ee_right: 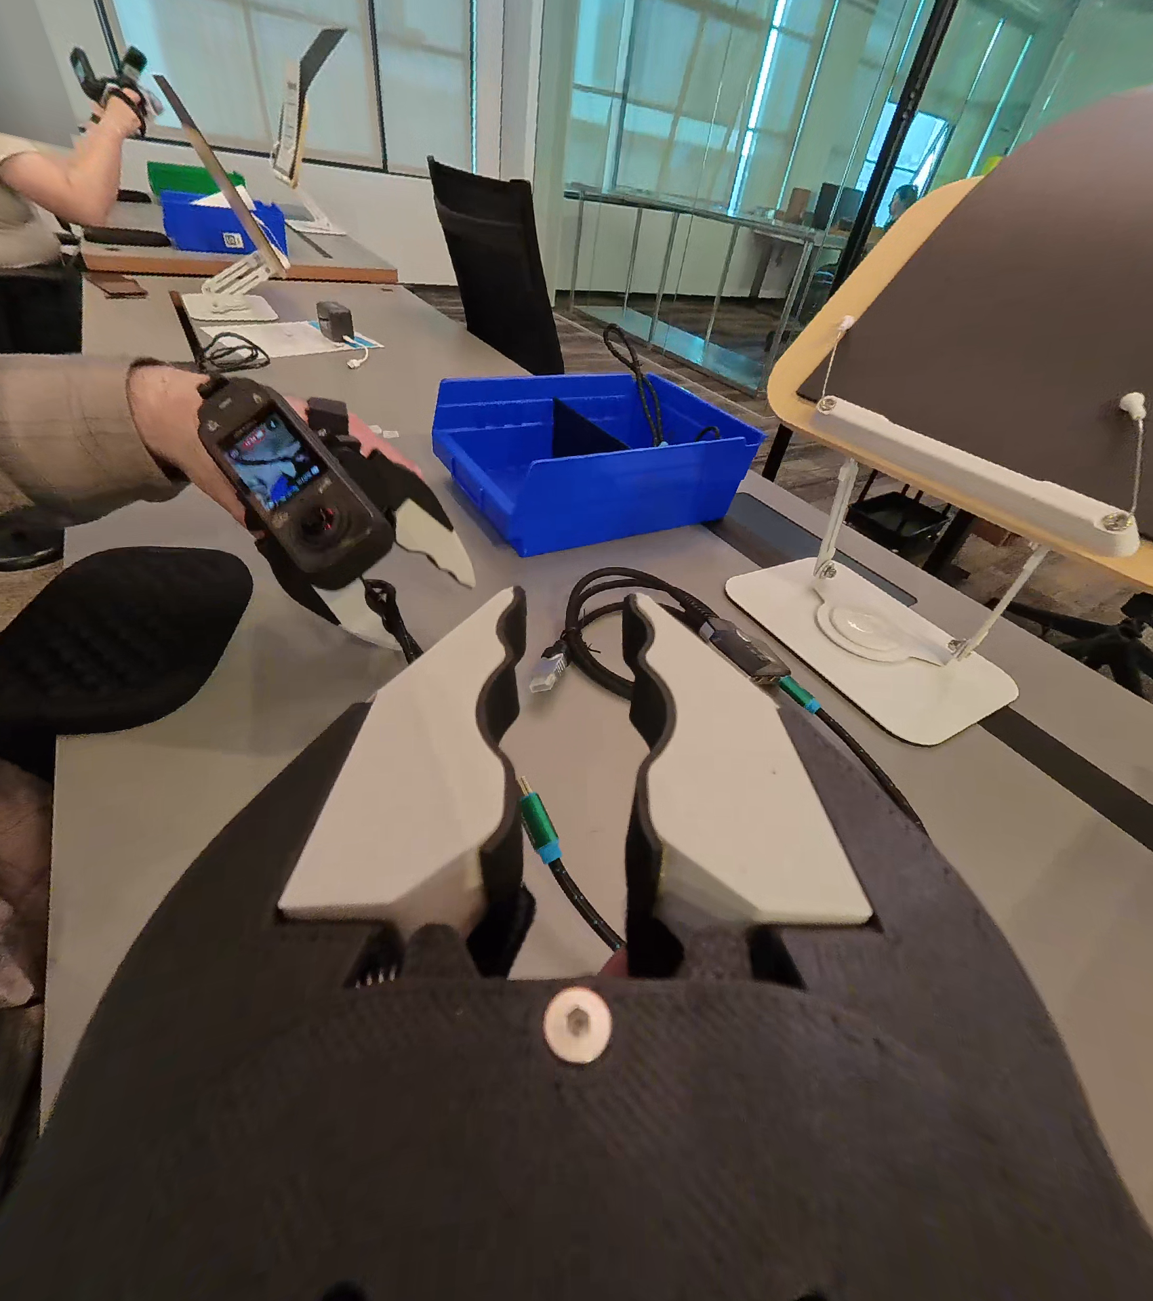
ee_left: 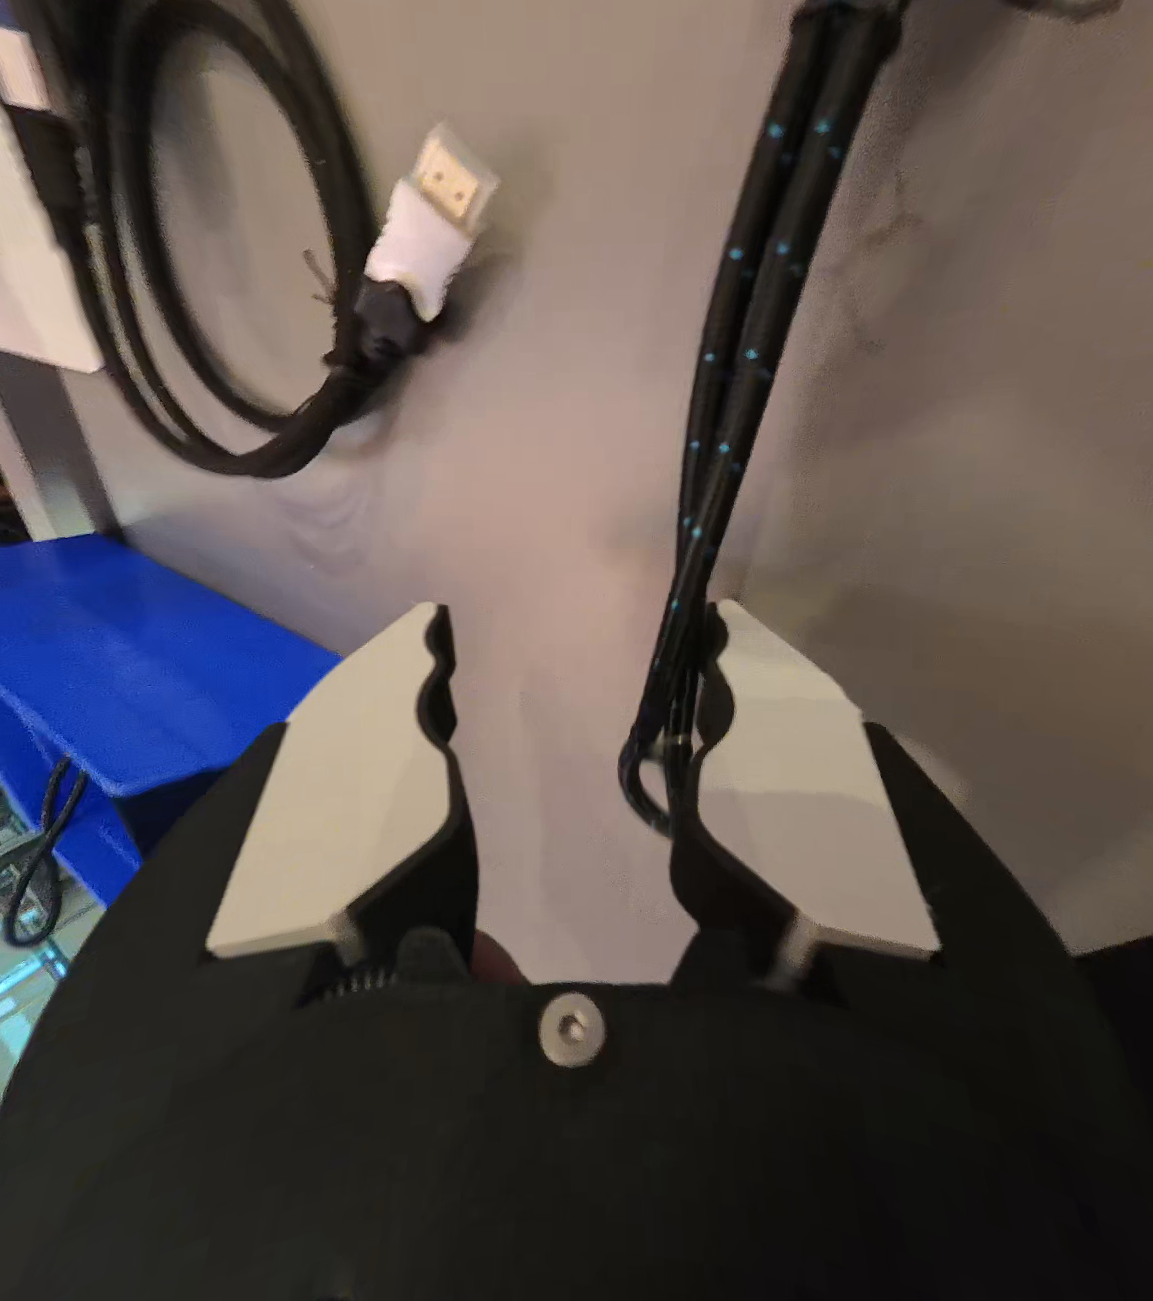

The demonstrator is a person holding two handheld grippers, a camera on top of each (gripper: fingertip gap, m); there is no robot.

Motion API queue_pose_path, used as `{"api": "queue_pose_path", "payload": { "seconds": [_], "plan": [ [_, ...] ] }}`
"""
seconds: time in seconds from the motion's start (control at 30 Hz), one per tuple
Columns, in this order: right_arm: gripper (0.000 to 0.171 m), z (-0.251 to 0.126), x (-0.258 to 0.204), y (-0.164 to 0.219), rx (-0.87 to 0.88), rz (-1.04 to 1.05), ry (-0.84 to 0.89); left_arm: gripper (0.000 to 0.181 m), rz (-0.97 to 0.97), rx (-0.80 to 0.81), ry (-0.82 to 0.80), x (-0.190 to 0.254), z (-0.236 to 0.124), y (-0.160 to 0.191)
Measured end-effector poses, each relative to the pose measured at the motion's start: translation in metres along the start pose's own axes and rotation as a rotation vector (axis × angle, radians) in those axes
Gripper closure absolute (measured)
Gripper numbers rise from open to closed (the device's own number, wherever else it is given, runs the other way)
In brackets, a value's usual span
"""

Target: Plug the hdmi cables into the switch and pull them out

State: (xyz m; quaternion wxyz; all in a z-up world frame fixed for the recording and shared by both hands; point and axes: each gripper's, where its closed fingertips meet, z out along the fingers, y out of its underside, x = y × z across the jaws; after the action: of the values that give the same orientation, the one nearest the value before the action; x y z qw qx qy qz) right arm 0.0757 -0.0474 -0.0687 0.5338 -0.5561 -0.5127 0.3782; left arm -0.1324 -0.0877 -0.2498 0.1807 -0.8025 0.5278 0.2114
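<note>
Between your right tool's parted, empty jaws lies the green-tipped plug; beyond, the hdmi cable and switch on the worktop. Left tool, open, brushes a braided lead; grip plug bodies squarely

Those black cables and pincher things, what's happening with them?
A person holds a tool in each hand at a grey table. The left tool is open beside a black cable with blue flecks, not gripping it. The right tool hangs open over a green-tipped cable. Nothing is held.
</note>
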Motion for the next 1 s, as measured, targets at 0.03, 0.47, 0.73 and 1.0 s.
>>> {"api": "queue_pose_path", "payload": {
  "seconds": [0.03,0.47,0.73,1.0],
  "plan": [
    [0.145,0.001,-0.001,0.000,-0.002,-0.004,-0.003,0.113,-0.028,0.018,-0.021,-0.003,-0.005,0.002],
    [0.146,0.002,-0.016,0.013,-0.041,-0.023,-0.022,0.083,-0.246,0.381,0.265,0.076,-0.108,0.046],
    [0.146,0.019,-0.040,0.027,-0.072,0.015,-0.095,0.077,-0.296,0.290,0.371,0.142,-0.080,0.069],
    [0.147,0.038,-0.052,0.025,-0.091,0.024,-0.109,0.084,-0.697,0.411,0.314,0.120,-0.058,0.055]
  ]
}}
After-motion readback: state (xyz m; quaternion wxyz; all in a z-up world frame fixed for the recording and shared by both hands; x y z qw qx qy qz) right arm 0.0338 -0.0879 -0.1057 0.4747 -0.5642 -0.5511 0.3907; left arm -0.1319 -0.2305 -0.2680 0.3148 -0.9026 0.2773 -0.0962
